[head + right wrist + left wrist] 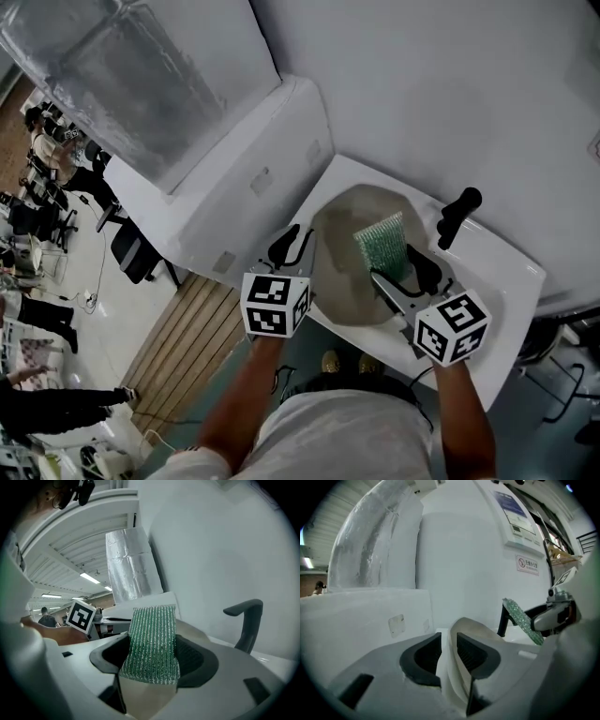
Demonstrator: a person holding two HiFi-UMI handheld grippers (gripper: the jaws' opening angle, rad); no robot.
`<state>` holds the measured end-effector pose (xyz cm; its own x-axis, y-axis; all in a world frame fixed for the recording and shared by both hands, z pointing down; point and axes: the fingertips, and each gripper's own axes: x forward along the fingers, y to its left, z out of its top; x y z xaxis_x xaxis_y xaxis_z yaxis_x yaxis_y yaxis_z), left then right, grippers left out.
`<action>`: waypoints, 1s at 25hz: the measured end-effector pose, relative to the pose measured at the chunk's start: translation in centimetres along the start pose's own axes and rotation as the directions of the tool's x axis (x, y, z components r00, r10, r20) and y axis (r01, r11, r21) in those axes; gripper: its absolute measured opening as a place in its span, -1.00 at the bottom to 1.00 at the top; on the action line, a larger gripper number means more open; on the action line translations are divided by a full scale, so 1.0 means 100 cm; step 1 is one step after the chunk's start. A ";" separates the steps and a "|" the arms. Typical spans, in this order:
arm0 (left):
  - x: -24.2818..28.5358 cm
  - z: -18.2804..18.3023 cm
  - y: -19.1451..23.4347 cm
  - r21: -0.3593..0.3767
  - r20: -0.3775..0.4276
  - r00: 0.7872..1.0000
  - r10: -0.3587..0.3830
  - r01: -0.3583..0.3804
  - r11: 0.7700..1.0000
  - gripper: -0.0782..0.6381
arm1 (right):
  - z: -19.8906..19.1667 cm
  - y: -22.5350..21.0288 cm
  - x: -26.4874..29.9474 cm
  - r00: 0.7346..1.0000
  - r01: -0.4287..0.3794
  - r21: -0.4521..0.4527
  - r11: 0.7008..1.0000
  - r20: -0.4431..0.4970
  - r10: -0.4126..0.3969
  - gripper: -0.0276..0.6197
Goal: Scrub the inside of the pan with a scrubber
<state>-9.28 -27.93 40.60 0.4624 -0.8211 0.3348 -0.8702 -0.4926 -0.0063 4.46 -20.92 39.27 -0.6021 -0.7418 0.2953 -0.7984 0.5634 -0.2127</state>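
Left gripper point(447, 644) jaws parted astride the pan point(472, 625) rim — scrubber point(522, 620) at right

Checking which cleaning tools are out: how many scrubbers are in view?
1. The green scrubber is clamped in the right gripper, held over the pan in the sink. No other shows, though part of the pan is hidden behind it.

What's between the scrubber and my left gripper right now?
Only bare pan interior lies between scrubber and left gripper; the head view shows it.

Head view looks down; gripper views (low, close) share the pan point(342, 274).
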 end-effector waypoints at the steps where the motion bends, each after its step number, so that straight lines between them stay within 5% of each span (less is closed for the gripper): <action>1: -0.004 0.007 -0.001 0.006 0.020 1.000 0.002 -0.002 1.000 -0.51 | 0.006 0.001 -0.002 1.000 -0.002 -0.004 1.000 0.015 0.002 0.02; 14: -0.051 0.083 -0.026 0.041 0.261 0.963 -0.064 0.055 0.998 -0.51 | 0.075 0.017 -0.025 0.970 -0.038 -0.058 0.998 0.237 0.050 0.02; 25: -0.095 0.137 -0.060 0.035 0.479 0.864 -0.157 0.159 0.987 -0.67 | 0.126 0.045 -0.061 0.899 -0.058 -0.125 0.990 0.425 0.107 0.02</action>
<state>-6.14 -21.17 24.53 0.6170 -0.7702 -0.1616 -0.7789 -0.6269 0.0138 4.46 -18.47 24.82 -0.6299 -0.7614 -0.1534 -0.7546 0.6467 -0.1114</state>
